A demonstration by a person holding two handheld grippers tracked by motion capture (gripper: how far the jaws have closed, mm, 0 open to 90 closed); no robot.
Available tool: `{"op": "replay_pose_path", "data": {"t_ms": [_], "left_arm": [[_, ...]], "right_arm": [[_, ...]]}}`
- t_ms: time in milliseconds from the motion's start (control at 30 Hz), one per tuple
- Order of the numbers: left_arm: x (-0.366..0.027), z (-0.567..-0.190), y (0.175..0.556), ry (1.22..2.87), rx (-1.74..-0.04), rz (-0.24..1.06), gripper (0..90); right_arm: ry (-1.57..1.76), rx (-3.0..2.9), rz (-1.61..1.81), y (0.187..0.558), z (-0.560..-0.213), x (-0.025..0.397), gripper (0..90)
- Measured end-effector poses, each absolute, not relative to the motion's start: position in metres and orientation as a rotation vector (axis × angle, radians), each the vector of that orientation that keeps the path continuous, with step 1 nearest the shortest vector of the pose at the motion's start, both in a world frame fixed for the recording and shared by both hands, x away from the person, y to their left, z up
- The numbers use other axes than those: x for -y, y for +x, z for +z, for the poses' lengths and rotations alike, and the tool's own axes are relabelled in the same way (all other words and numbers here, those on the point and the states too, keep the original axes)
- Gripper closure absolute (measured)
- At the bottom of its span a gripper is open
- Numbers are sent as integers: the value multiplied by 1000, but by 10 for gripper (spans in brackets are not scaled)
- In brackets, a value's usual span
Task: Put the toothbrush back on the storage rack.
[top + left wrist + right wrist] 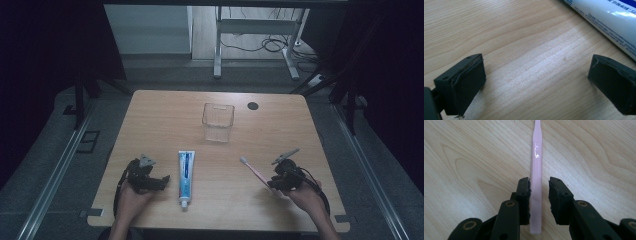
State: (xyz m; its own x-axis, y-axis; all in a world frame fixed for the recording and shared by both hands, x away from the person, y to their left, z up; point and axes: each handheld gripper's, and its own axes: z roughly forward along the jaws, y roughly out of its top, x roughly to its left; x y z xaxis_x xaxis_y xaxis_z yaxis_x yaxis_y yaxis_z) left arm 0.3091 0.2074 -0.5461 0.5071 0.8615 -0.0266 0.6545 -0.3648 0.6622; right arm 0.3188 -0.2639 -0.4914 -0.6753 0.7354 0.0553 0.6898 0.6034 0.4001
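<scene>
A pink toothbrush point(254, 171) lies on the wooden table point(165, 120) at the front right, bristles pointing away. My right gripper point(274, 182) straddles its handle point(535, 182): the left pad point(524, 195) touches the handle, while a small gap remains at the right pad, so the jaws stand open around it point(539, 181). A white and blue toothpaste tube point(186, 177) lies at the front centre, cap toward me. Just left of it, my left gripper point(161, 182) rests low over the table, jaws wide open point(536, 66) with bare wood between them and the tube point(609, 20) beside the right jaw.
A clear plastic cup point(218, 122) stands upright in the middle of the table's far half. A black round grommet point(253, 106) sits near the far edge. Beyond the table are metal desk legs and cables point(260, 42) on the floor.
</scene>
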Motion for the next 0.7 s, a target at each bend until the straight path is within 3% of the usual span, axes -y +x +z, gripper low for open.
{"op": "replay_pose_path", "data": {"t_ms": [700], "left_arm": [[-207, -546, 309, 2133, -1236, 434, 12]], "right_arm": [[1172, -2830, 308, 358, -490, 224, 692]]}}
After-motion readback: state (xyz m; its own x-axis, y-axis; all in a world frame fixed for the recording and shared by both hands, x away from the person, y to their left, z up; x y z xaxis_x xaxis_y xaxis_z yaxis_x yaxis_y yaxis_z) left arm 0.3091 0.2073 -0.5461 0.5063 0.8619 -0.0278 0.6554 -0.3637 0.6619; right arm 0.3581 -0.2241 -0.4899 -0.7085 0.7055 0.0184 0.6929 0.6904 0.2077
